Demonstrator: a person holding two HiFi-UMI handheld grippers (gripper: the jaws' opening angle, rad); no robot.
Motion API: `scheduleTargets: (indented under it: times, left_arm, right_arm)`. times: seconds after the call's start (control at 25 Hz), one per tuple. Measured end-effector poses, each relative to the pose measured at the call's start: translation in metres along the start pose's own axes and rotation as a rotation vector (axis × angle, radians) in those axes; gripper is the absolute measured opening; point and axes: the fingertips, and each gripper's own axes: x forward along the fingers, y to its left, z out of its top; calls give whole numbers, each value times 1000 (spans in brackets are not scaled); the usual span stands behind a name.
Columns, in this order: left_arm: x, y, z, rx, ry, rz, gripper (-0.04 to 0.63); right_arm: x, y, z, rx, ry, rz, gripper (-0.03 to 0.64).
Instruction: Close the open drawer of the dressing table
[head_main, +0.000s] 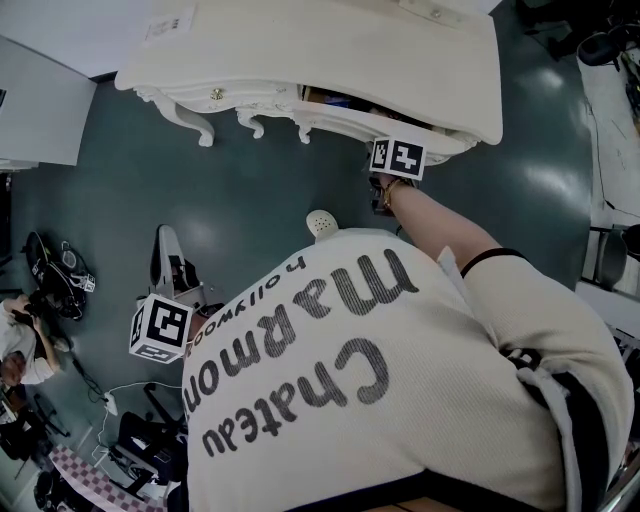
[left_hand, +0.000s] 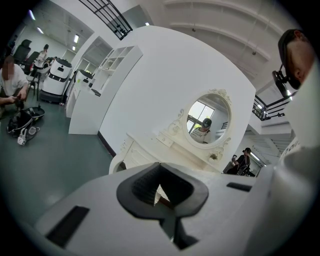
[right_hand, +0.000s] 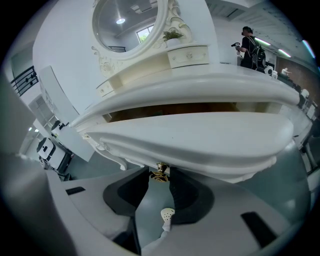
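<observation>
The white dressing table stands at the top of the head view, and its right drawer is pulled out with the brown inside showing. My right gripper reaches under the drawer front. In the right gripper view the curved drawer front fills the middle. Its small gold knob sits between the fingertips of my right gripper, which is shut on it. My left gripper hangs low at the left, away from the table. In its own view the left gripper is shut and holds nothing, facing the table and its oval mirror.
A pale slipper-like object lies on the grey floor before the table. A stand and cables are near my left hand. A seated person and a black bag are far left. A white cabinet stands at the upper left.
</observation>
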Motion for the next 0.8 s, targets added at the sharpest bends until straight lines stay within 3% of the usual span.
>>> scheduleTargets:
  times: [0.8]
  left_arm:
    - [4,-2,7,5,-30,32,8]
  right_arm:
    - [13,-5,19,-5,-32,-16,149]
